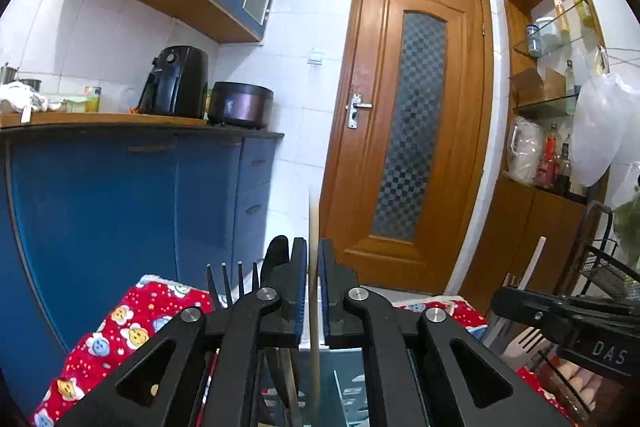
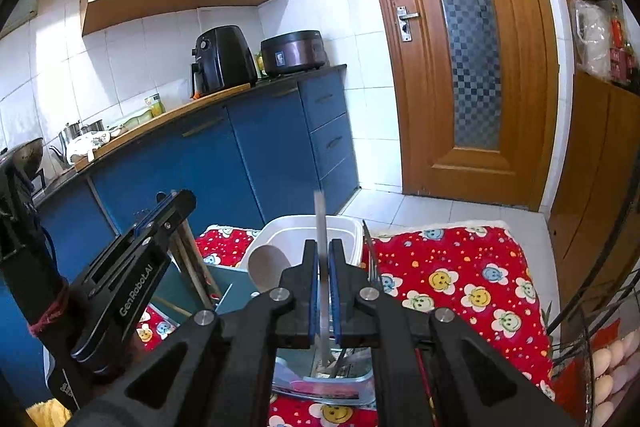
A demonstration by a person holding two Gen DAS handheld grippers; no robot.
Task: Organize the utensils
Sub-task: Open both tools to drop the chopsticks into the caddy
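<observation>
Two grippers work over a red flower-print cloth [image 1: 120, 323] in a kitchen with blue cabinets and a wooden door. From the left wrist view, the left gripper [image 1: 313, 291] has its blue-padded fingers drawn close together around a thin wooden chopstick [image 1: 313, 227] that stands upright between them; a sliver of gap shows on either side of the stick, so whether the pads still press on it I cannot tell. Just left of those fingers rise a black fork [image 1: 232, 283] and a black spoon [image 1: 276, 255], tips up. At the right edge of the cloth the right gripper [image 1: 560, 315] comes into view from the side, with a white fork [image 1: 528, 339] below it. From the right wrist view, the right gripper [image 2: 323, 291] holds its fingers nearly together around a pale, slim utensil handle [image 2: 320, 227] that stands upright, its lower end down in a clear tray [image 2: 320, 383] near the cloth's near edge; again the contact is too fine to judge. A white tub [image 2: 348, 227] sits behind the fingers with a wooden spoon [image 2: 266, 267] beside it. The left gripper [image 2: 168, 211] reaches in from the left over a teal holder [image 2: 236, 283]. A wire basket of eggs [image 2: 608, 367] sits at the right.
</observation>
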